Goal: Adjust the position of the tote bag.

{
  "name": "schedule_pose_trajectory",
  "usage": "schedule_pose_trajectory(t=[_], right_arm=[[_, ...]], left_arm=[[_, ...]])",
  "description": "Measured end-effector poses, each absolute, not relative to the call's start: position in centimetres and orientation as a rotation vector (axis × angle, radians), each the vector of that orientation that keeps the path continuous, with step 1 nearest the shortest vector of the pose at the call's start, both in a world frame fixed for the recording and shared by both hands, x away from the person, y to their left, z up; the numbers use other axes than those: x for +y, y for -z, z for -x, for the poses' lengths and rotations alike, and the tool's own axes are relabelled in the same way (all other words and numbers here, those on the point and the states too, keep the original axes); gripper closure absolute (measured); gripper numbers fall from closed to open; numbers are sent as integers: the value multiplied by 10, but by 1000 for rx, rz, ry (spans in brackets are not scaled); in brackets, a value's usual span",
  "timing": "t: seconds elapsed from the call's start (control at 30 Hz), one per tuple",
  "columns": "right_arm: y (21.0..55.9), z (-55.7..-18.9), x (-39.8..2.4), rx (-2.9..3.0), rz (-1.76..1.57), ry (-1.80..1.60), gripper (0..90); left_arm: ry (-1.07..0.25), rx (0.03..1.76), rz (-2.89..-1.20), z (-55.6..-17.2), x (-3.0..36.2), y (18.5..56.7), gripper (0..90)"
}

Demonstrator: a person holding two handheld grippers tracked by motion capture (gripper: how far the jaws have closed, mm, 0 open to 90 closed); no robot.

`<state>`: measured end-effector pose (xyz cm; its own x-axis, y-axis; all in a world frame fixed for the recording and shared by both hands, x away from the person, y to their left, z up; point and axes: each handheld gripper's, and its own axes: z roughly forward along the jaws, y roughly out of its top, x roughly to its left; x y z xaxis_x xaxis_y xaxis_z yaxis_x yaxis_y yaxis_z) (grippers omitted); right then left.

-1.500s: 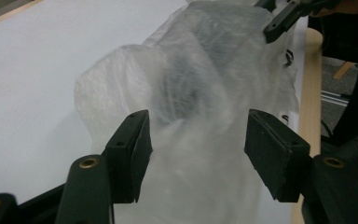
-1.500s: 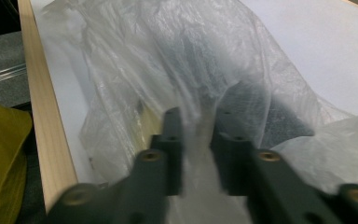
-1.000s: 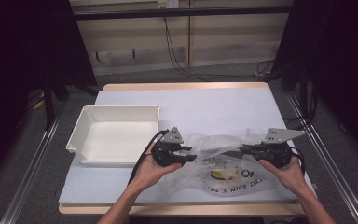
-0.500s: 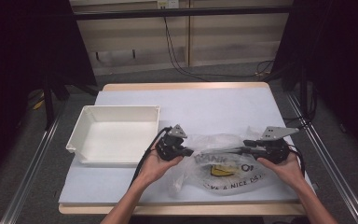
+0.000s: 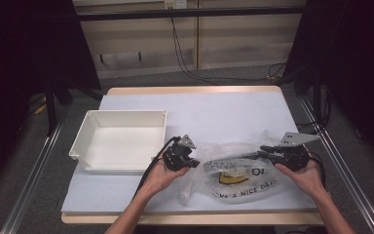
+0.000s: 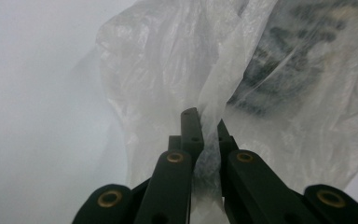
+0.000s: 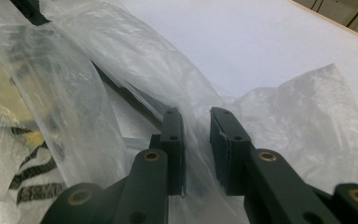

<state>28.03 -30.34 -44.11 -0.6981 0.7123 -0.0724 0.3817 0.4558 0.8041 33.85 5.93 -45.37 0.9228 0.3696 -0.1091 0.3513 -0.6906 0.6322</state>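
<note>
We see a thin, crinkled, clear plastic bag with black lettering and a yellow mark (image 5: 236, 173) lying on the pale grey table top (image 5: 224, 117), at the near edge between the two hands and just right of the shallow white rectangular plastic tray (image 5: 119, 141). The left gripper (image 5: 193, 163) sits at the bag's left side, and in its own view the black jaws are pressed together on a fold of the film (image 6: 209, 135), so the bag is pinched fast there. The right gripper (image 5: 265, 152) reaches into the bag's right side (its grey three-cornered plate stands up above the hand); its jaws have just been closing, yet in the right gripper view a plain gap is left between the pads, with a loose sheet of the plastic (image 7: 193, 135) running up through that gap, not clamped.
</note>
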Motion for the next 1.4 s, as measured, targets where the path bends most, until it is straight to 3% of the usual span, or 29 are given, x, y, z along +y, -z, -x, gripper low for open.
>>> schedule_pose_trajectory(t=[0.47,0.57,0.73,0.9,1.13,1.3,1.4], right_arm=[[439,-274,-318,2286,-946,-1092,676],[437,-273,-318,2276,-959,-1109,607],[426,-263,-322,2238,-960,-1211,584],[413,-250,-316,2217,-918,-1260,629],[404,-238,-300,2247,-839,-1322,740],[408,-238,-287,2294,-809,-1350,776],[414,-239,-275,2344,-781,-1370,784]], left_arm=[[-85,505,-2462,-333,54,461,864],[-98,510,-2462,-332,54,458,799],[-75,529,-2354,-330,64,447,687],[-93,507,-2281,-324,73,431,567],[-112,460,-2188,-318,81,406,502],[-89,414,-2148,-321,68,399,530],[-62,351,-2147,-326,54,401,634]])
